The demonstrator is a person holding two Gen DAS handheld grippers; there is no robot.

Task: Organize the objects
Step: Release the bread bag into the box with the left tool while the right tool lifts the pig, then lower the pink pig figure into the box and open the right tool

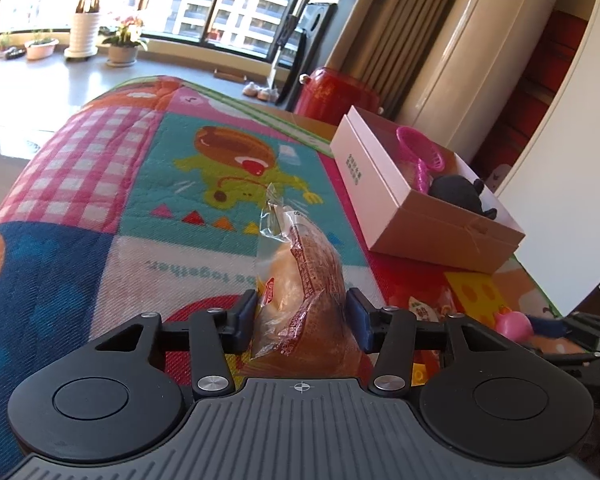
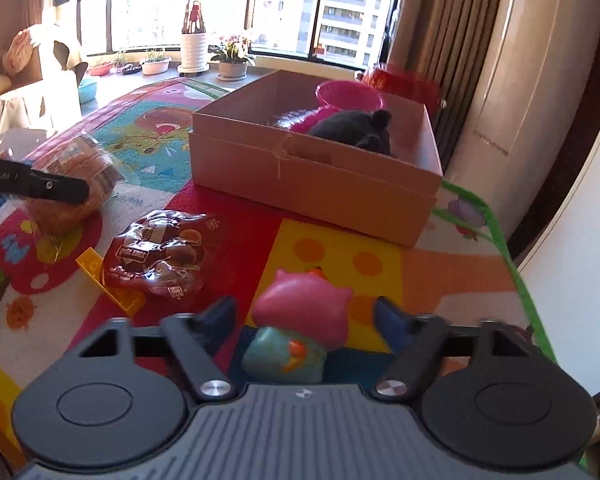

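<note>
A bagged bread loaf [image 1: 300, 280] lies on the colourful play mat [image 1: 100, 200], and my left gripper [image 1: 302, 314] is shut on it, both pads against the plastic. In the right wrist view one of its fingers [image 2: 60, 190] shows across the bread [image 2: 80, 176]. My right gripper [image 2: 306, 316] is open around a pink and teal squishy toy [image 2: 300, 320] that sits on the mat with a gap on each side. That toy [image 1: 514, 324] also shows in the left wrist view. A cardboard box [image 2: 320, 188] ahead holds a pink basket [image 2: 350, 94] and a black plush [image 2: 356, 128].
A red packet of quail eggs [image 2: 156, 260] lies on a yellow plastic piece [image 2: 92, 264] left of the toy. Behind the box [image 1: 440, 236] stand a red container [image 2: 400, 80] and a tall white appliance [image 1: 460, 72]. The mat's green edge [image 2: 512, 264] runs close on the right.
</note>
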